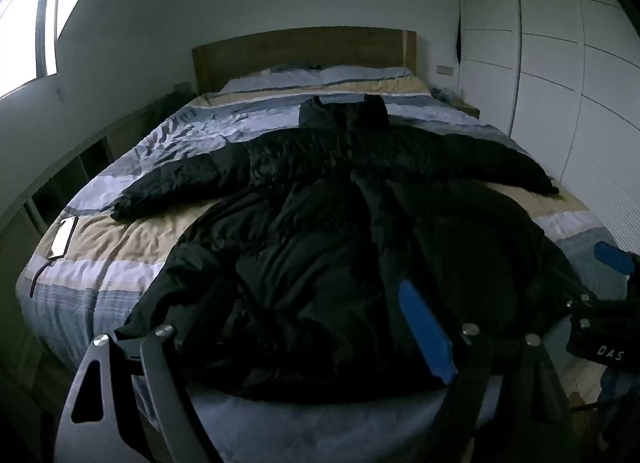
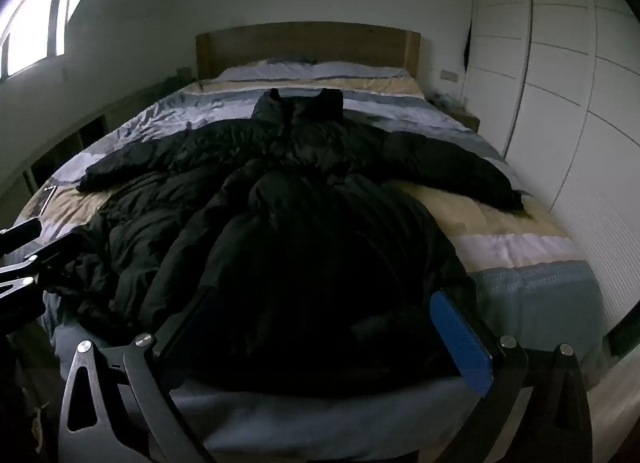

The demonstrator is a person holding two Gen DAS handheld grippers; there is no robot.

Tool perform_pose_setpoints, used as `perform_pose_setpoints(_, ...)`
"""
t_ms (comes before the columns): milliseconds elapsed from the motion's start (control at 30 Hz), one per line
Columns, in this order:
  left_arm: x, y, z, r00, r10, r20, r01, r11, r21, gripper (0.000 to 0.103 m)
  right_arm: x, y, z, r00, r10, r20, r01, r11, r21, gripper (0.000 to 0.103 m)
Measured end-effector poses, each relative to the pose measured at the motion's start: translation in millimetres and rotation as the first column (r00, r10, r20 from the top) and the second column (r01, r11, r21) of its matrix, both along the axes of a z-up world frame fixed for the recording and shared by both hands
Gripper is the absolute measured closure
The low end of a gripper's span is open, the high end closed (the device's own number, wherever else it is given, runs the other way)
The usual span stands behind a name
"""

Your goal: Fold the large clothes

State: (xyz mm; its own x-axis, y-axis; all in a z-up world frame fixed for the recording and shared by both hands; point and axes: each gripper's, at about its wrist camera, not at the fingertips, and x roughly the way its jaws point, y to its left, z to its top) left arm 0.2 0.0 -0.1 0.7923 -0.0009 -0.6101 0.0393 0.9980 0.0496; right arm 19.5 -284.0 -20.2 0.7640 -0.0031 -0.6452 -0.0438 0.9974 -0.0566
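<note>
Item: black puffer coat (image 1: 320, 231); laid front-up along the bed (image 1: 120, 247), collar at 12 o'clock toward the headboard (image 1: 304, 51), hem at 6 o'clock over the foot edge; sleeves spread toward 9 and 3 o'clock.
Condition: padded and bulky; body rumpled, more so on the 9 o'clock half as the right wrist view shows it.
Left hand-held gripper (image 1: 288, 343): fingers spread wide, holding nothing; poised at the hem, 6 o'clock side; whether it touches the cloth cannot be told.
Right hand-held gripper (image 2: 320, 339): fingers likewise spread wide and holding nothing; over the hem toward 3 o'clock of the left one.
Also on bed: phone (image 1: 64, 237) near the 9 o'clock edge, well apart from the coat.
Surroundings: wardrobe (image 1: 560, 63) at 3 o'clock; window (image 1: 28, 39) at 10 o'clock.
Step in hand, as judged: first grasp of the hem, folding not yet begun.
Handling advice: smooth the rumpled half before any fold; pinch both layers at the hem corners, not the slippery top shell alone; fold sleeves across the chest first; carry the hem toward 12 o'clock with both tools level, pressing air out of the padding as it lands.
Risk: trapped air may spring the fold open; the shiny shell may slip from a shallow pinch.
</note>
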Motion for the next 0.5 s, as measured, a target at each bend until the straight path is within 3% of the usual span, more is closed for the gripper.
perform_pose_setpoints(500,-4,-9,-2,1.0,0.006,0.005,-0.006,1.0,-0.009,0.018,3,0,-7,1.0,0.001,0.002,-0.001,1.0,-0.005,0.0)
